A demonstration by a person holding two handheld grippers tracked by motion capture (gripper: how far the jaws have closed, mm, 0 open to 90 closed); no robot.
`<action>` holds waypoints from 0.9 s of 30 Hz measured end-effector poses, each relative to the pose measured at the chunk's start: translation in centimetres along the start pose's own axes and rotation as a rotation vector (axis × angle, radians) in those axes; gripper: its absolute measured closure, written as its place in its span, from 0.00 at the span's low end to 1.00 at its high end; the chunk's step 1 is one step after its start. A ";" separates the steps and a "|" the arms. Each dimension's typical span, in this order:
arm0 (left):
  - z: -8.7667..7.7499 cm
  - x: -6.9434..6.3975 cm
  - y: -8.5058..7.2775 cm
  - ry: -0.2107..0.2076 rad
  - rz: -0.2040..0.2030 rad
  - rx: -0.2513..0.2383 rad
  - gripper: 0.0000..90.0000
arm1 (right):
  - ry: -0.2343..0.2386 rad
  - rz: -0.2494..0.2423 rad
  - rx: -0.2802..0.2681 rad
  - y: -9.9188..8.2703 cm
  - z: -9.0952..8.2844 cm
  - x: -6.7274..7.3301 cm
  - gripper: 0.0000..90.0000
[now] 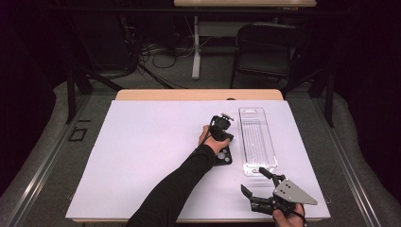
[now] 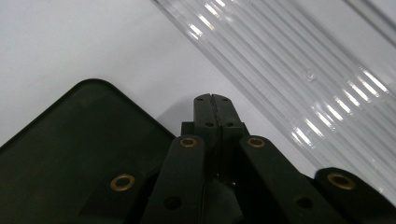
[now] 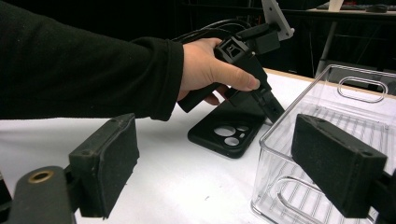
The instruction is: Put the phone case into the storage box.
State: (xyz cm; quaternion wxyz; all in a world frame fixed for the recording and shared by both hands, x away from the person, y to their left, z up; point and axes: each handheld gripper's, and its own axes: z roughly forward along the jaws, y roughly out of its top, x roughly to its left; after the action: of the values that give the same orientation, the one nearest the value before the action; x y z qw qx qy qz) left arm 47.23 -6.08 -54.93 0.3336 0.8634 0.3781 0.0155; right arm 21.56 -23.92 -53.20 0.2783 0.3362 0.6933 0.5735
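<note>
Right claw (image 3: 224, 163) gaping at frame bottom, holding nothing.
Left claw (image 1: 222, 137) pressed together, tip resting beside phone case (image 1: 224, 156), frame centre on table (image 1: 142, 142); light, flexible, grippable by its edge.

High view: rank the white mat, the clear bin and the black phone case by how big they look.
1. white mat, far the largest, covering most of the table.
2. clear bin, long and narrow.
3. black phone case, smallest, though the left hand hides part of it.

High view overhead, gripper views close, sharing phone case (image 3: 231, 130)
</note>
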 end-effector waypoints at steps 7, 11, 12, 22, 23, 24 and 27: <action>0.0 -0.1 -0.1 0.008 -0.004 0.002 1.00 | 0.003 0.002 0.002 0.0 0.0 0.0 0.16; -0.3 -0.3 -0.2 0.021 -0.003 0.017 1.00 | 0.003 0.005 0.004 0.0 0.0 0.0 0.16; -0.3 -0.4 -0.3 0.022 -0.011 0.020 1.00 | 0.002 0.005 0.003 0.0 -0.1 0.0 0.16; -1.5 0.0 -1.7 0.024 -0.019 0.029 1.00 | 0.001 0.012 0.006 -0.1 -0.1 0.0 0.16; -1.5 0.0 -1.7 0.024 -0.019 0.029 1.00 | 0.002 0.014 0.007 -0.1 -0.1 0.0 0.16; -1.9 -0.1 -2.0 0.023 -0.017 0.037 1.00 | 0.002 0.013 0.008 -0.1 -0.1 0.0 0.16; -2.2 -0.1 -2.4 0.021 -0.017 0.042 1.00 | 0.002 0.013 0.008 -0.1 -0.1 0.0 0.16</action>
State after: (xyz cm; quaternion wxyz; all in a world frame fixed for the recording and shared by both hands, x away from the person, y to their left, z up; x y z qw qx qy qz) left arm 45.06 -3.74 -54.62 0.3115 0.8668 0.3891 0.0137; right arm 21.45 -23.99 -53.24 0.2723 0.3413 0.6937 0.5728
